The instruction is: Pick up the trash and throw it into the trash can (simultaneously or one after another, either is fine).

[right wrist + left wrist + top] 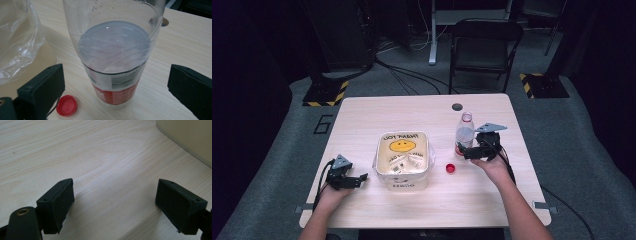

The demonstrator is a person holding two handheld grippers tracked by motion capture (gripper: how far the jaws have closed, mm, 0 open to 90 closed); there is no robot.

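Now the right tool (116, 82) gapes wide around the bottle (113, 57), pads clear.

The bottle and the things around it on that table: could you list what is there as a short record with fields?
bottle: clear plastic bottle, upright, cap off, some water inside, red label near its base
cap: red cap lying on the table beside the bottle
bin: pale bin lined with a smiley-face bag, mid-table
right gripper: right gripper open, jaws either side of the bottle without touching it
left gripper: left gripper open over bare wood, nothing between its jaws
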